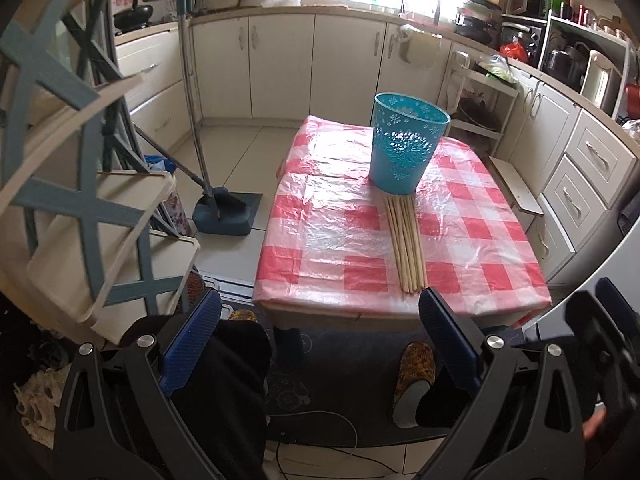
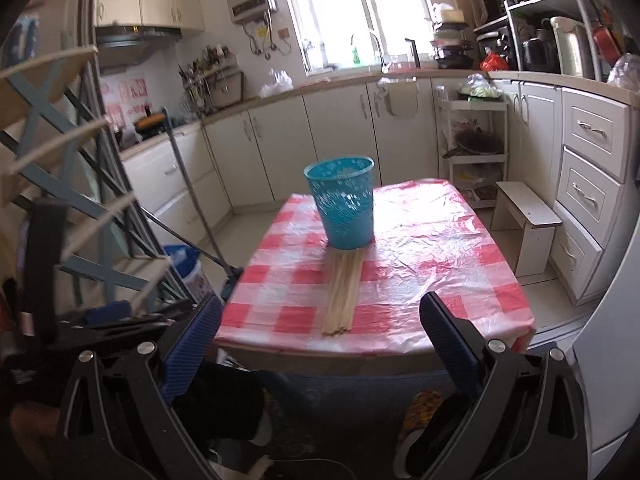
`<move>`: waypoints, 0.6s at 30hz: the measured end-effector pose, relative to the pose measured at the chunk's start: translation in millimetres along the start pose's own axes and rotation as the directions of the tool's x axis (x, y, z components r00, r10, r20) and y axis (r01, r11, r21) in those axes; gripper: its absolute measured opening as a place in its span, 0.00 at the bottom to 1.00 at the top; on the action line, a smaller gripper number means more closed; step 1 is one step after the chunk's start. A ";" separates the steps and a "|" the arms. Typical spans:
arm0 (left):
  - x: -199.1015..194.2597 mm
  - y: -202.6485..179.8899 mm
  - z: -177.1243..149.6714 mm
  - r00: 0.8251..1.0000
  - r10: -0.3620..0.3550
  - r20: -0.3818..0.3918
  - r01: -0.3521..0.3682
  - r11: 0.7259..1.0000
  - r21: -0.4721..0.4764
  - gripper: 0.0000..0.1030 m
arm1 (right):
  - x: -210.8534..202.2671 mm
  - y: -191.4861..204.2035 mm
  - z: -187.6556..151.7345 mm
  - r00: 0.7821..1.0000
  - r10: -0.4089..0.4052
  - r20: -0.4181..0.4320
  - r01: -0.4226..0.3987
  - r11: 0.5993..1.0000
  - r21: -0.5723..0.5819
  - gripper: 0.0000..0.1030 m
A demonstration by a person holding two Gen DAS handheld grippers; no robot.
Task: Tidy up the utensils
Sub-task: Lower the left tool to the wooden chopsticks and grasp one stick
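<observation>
A kitchen desk under a red-and-white checked plastic cover is seen from two hand-held tools poised before its near edge. A bundle of wooden chopsticks lies flat on the cover, its far ends touching the base of an upright teal perforated bin and its near ends close to the desk's front edge. The left tool is held spread and empty, below and short of the desk edge; the right tool is likewise spread with nothing between its fingers.

The step in hand is judged to be the first reach for the chopsticks. It would be best done by closing across the bundle near its front ends (where the sticks lie tight together), so that they are lifted as one and not fanned out; the slick cover may let them slide. The bin is probably light and could be tipped if the sticks are pushed forward.

Open cover is left on both sides of the bundle. A shelf rack stands close on the left, a small stool beside the desk's right edge.
</observation>
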State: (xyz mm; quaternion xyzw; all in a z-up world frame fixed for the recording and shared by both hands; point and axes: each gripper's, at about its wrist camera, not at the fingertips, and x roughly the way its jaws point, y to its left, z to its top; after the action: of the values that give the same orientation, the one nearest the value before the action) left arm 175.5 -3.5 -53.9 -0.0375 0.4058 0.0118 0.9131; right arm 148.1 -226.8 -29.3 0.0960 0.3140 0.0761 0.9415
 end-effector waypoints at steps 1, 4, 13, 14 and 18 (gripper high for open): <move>10.3 -1.1 4.0 1.000 0.001 -0.010 -0.001 1.000 0.001 0.92 | 25.6 -8.0 4.0 0.998 0.013 -0.056 -0.013 1.000 0.004 0.78; 43.3 -6.0 17.6 1.000 0.000 -0.031 0.000 1.000 -0.005 0.92 | 86.9 -23.0 12.5 0.987 0.037 -0.159 -0.038 0.999 -0.001 0.58; 137.7 -20.1 45.1 0.991 0.015 -0.133 -0.017 1.000 -0.011 0.92 | 236.5 -45.7 30.7 0.938 -0.020 -0.346 0.013 1.000 -0.022 0.29; 147.8 -23.4 47.9 0.989 0.023 -0.143 -0.023 1.000 -0.003 0.92 | 246.3 -47.8 31.6 0.935 -0.033 -0.354 0.024 0.999 -0.030 0.27; 173.6 -31.1 55.7 0.986 0.035 -0.162 -0.032 0.999 0.021 0.92 | 269.6 -49.3 31.1 0.918 -0.067 -0.392 0.046 0.997 -0.063 0.20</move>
State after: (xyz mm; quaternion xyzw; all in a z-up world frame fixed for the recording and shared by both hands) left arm 334.8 -31.7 -143.7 -0.0234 0.4796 0.0204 0.8769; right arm 384.4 -224.0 -171.6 0.0450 0.4972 0.0749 0.8632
